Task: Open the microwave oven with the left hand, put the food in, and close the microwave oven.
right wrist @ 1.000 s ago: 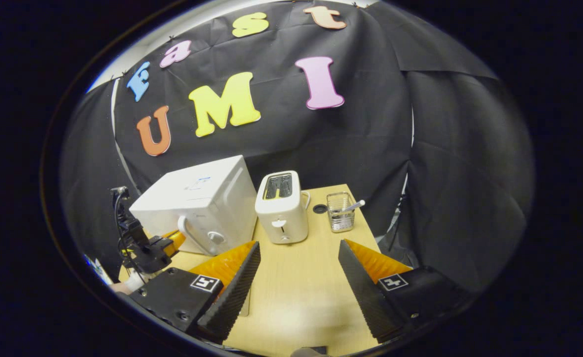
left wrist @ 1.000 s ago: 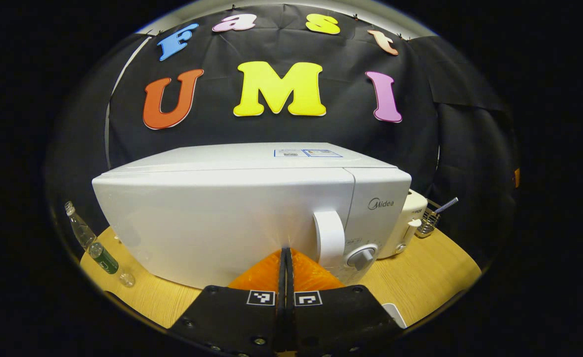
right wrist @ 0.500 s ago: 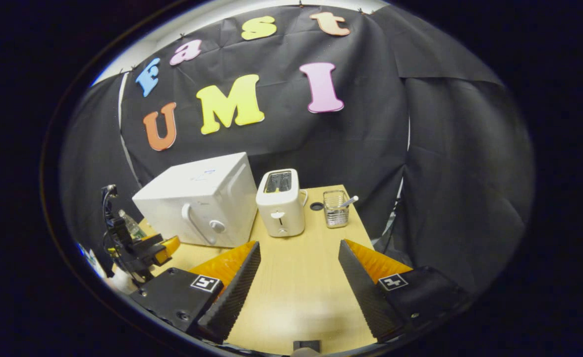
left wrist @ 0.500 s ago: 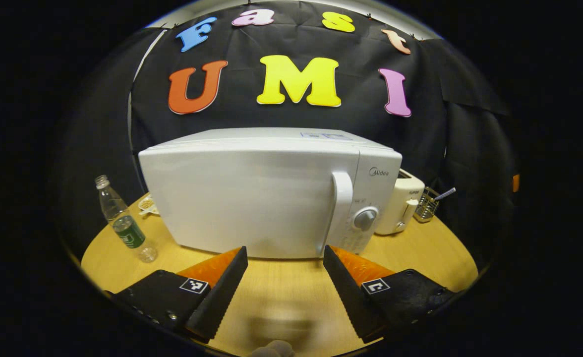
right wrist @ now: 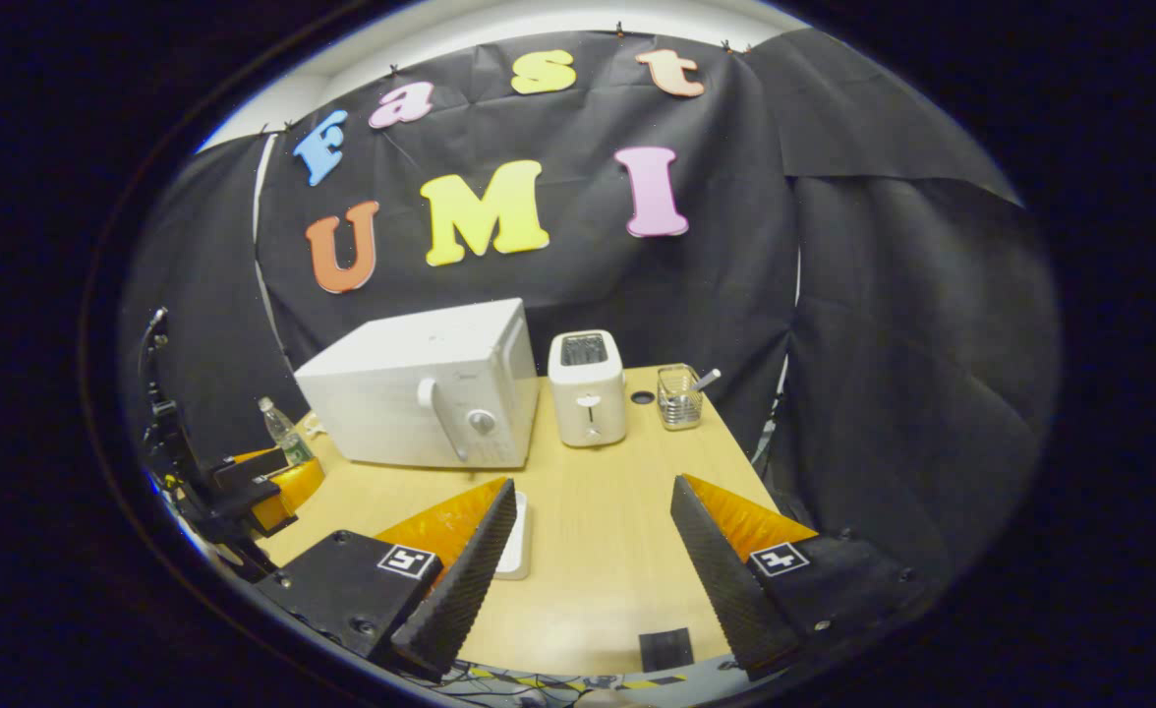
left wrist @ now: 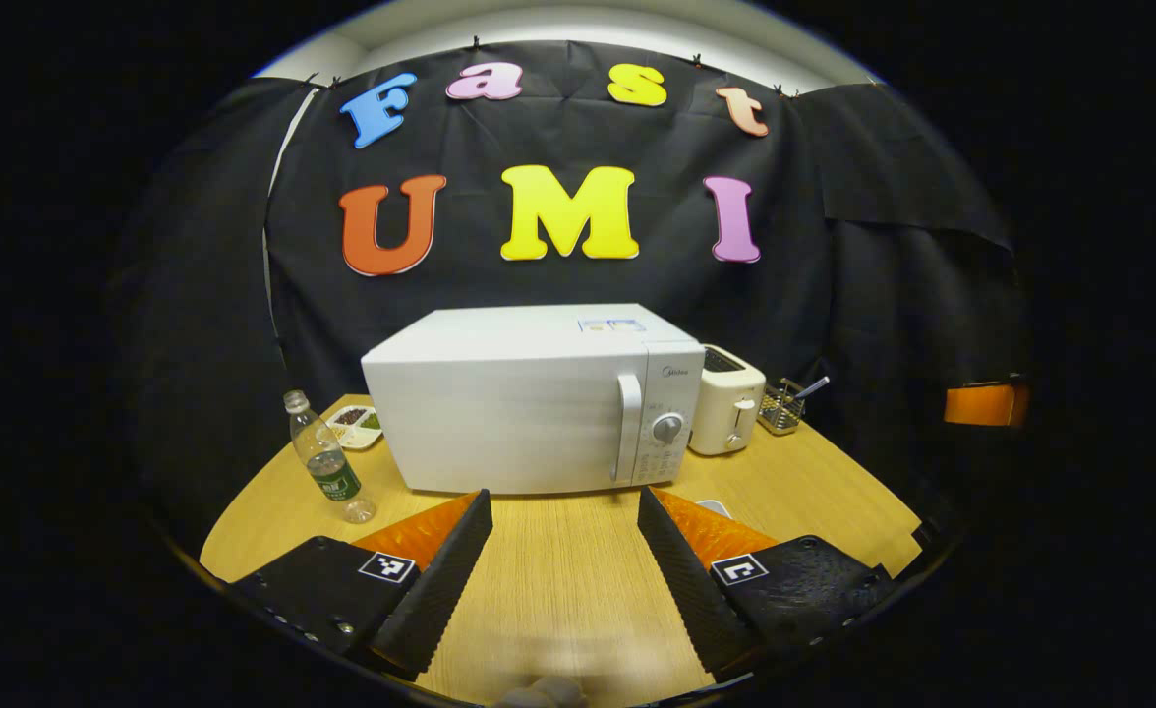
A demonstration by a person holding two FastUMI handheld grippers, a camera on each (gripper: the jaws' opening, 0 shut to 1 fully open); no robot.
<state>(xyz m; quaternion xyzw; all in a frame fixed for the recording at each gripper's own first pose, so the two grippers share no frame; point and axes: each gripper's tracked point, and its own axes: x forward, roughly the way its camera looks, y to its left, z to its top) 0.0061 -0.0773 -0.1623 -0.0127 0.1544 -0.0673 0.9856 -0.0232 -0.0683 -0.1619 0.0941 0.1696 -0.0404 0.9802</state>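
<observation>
Facing the microwave (left wrist: 539,403), left gripper (left wrist: 563,551) jaws released; upright door handle (left wrist: 627,426) lies centre-frame, right of the jaws' axis.

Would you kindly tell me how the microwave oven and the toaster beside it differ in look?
The microwave oven is a wide, low box; the toaster is narrow and smaller. The microwave oven has a front door with a vertical handle and a round dial; the toaster has top slots and a front lever. Both are pale and stand on the wooden table.
</observation>
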